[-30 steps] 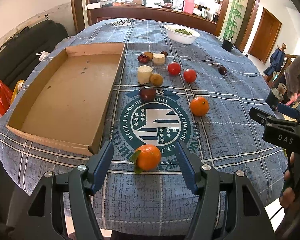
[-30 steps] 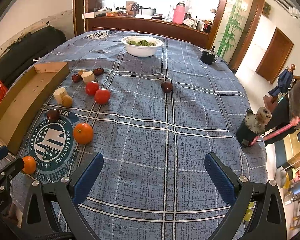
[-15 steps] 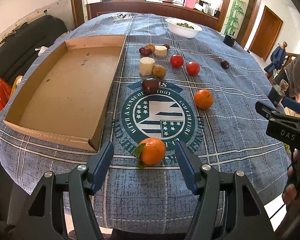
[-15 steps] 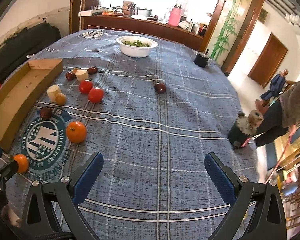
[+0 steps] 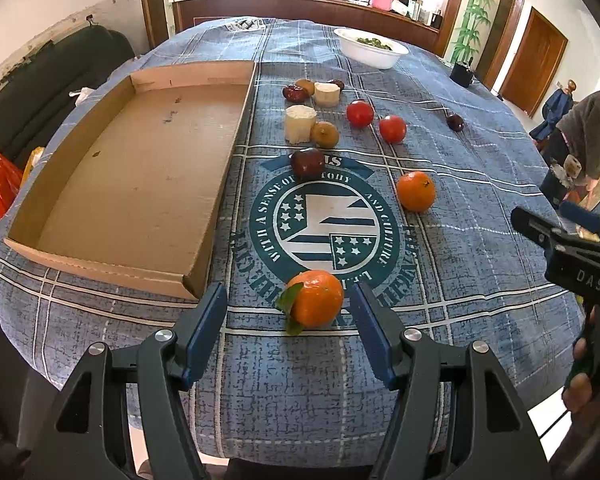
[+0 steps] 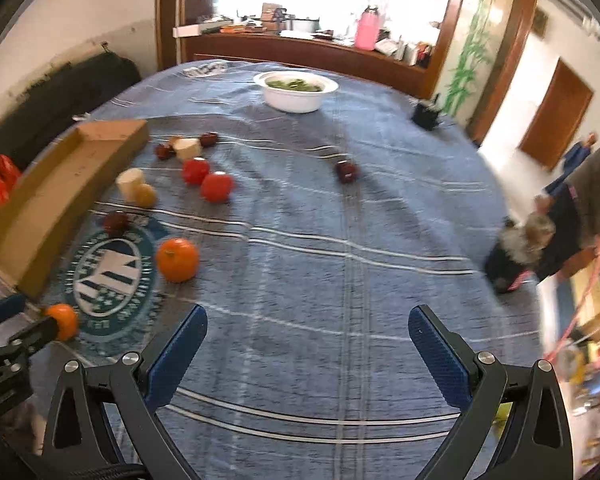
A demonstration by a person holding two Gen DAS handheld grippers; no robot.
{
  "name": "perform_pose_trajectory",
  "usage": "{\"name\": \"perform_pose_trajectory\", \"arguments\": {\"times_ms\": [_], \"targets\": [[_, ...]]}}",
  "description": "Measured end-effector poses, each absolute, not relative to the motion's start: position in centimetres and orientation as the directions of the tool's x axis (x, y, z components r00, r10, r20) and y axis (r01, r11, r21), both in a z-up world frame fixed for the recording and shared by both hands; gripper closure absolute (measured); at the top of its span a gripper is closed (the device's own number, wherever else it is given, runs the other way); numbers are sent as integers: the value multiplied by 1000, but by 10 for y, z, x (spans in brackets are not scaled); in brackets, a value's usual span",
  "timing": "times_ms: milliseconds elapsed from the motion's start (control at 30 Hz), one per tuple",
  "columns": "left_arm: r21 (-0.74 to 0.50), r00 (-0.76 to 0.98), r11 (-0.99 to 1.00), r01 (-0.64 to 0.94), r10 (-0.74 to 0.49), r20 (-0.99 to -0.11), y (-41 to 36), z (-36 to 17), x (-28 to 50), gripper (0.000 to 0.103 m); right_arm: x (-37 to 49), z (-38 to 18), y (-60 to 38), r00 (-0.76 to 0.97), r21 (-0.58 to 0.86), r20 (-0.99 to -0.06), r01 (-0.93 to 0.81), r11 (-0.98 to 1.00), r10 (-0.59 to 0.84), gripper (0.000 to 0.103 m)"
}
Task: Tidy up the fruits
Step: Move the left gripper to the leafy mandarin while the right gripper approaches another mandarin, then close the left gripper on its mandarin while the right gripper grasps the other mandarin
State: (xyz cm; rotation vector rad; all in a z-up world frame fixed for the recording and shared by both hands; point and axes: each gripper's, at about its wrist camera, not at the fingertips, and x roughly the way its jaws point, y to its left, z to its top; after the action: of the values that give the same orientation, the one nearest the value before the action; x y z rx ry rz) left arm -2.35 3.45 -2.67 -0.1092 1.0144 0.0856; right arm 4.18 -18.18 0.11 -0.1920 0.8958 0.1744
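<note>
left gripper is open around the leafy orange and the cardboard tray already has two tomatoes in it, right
Not quite. The left gripper is open around the leafy orange, but the cardboard tray holds no fruit; the left wrist view shows both tomatoes on the tablecloth.

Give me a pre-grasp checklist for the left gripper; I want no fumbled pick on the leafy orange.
1. Left gripper open wider than the leafy orange: ok.
2. Orange between the fingers: ok, nearer the right finger.
3. Fingers low enough to grip: cannot tell.
4. Cardboard tray corner clear of the left finger: cannot tell, it looks close.
5. Tray has room: ok.
6. Right gripper out of the way: ok, open over bare cloth.
</note>
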Motion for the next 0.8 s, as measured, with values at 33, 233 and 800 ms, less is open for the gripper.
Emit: {"name": "perform_pose_trajectory", "arguments": {"times_ms": [33,233,800], "targets": [[-57,522,991,-122,15,-853,36,-27,-23,40,42,0,-181,606,-79,-791,-238,968,84,5],[-75,496,991,-110,-10,-868,37,-36,-16,40,47,-12,-179,567,-9,-809,-273,962,153,12],[-18,463,998,-64,14,-886,27,-54,-2,40,84,-34,-113,464,102,-827,-433,896,318,34]]}}
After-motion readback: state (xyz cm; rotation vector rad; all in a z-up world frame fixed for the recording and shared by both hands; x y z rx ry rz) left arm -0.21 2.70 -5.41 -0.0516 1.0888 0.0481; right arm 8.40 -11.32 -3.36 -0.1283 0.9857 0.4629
